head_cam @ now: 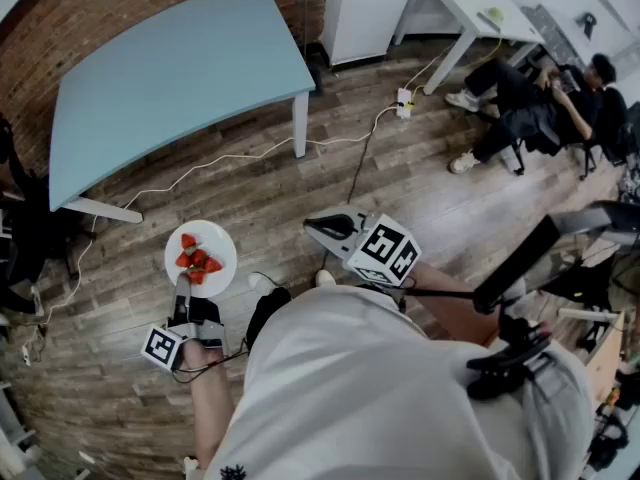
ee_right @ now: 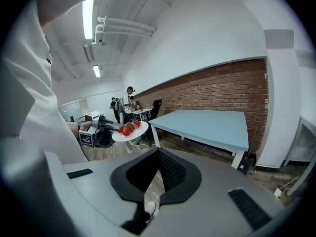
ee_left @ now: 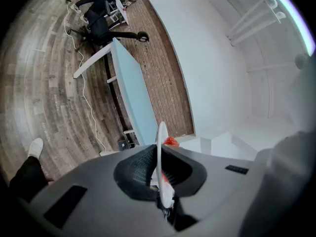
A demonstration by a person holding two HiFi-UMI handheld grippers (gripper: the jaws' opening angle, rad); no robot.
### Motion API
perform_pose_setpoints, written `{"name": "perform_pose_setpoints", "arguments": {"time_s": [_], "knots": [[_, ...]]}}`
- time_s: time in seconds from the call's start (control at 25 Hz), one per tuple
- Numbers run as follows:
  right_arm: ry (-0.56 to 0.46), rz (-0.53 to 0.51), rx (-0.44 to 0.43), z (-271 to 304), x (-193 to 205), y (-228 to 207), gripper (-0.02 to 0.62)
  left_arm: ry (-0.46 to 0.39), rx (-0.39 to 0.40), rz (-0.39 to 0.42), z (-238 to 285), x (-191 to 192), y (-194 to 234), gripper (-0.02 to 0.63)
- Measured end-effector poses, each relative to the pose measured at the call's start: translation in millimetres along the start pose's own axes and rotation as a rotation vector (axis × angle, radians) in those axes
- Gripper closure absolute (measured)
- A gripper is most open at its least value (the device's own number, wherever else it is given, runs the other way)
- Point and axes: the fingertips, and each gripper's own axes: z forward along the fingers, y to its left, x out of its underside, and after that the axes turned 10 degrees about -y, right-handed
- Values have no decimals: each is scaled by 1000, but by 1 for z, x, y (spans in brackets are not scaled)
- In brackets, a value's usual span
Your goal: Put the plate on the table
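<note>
A white plate [head_cam: 200, 253] with several red strawberries [head_cam: 197, 259] hangs level above the wooden floor, with my left gripper [head_cam: 183, 284] shut on its near rim. The left gripper view shows the plate [ee_left: 161, 174] edge-on between the jaws, one strawberry [ee_left: 171, 142] peeking beyond. The light blue table [head_cam: 170, 73] stands further ahead, its top bare. My right gripper [head_cam: 322, 226] is held to the right of the plate, jaws together with nothing in them. The right gripper view looks past its own gripper [ee_right: 158, 154] at the plate [ee_right: 130, 131] and the table [ee_right: 207, 125].
A white cable [head_cam: 230, 158] runs over the floor to a power strip [head_cam: 404, 99]. A person sits at the upper right [head_cam: 530, 103] beside a white desk [head_cam: 470, 3]. A black stand [head_cam: 520, 268] is close at my right. An office chair [ee_left: 106, 23] stands beyond the table.
</note>
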Motion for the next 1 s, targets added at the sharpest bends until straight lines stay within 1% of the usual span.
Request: {"name": "perform_pose_setpoints", "arguments": {"time_s": [0.12, 0.24, 0.4, 0.48, 0.56, 0.64, 0.76, 0.84, 1.0], "knots": [[-10, -5, -16, 3, -3, 0, 589, -21, -4, 3, -5, -3, -1, 588], [1, -39, -30, 5, -6, 1, 588, -38, -11, 15, -9, -6, -1, 588], [14, -87, -57, 7, -6, 2, 587, -28, 32, 43, 0, -6, -5, 588], [2, -101, -57, 7, 1, 0, 586, -21, 55, 52, 5, -1, -3, 588], [-17, -111, -61, 17, 5, 0, 575, -26, 55, 54, 6, -6, 3, 588], [-18, -120, -78, 46, -2, 11, 543, -49, 43, 51, 3, -35, 8, 588], [-12, -145, -93, 110, -29, 26, 535, -75, 33, 71, 8, -104, 13, 588], [-21, -162, -89, 147, -45, 31, 534, -76, 32, 79, 17, -140, 14, 588], [-10, -174, -82, 190, -55, 40, 534, -92, -1, 80, 19, -180, 29, 588]]}}
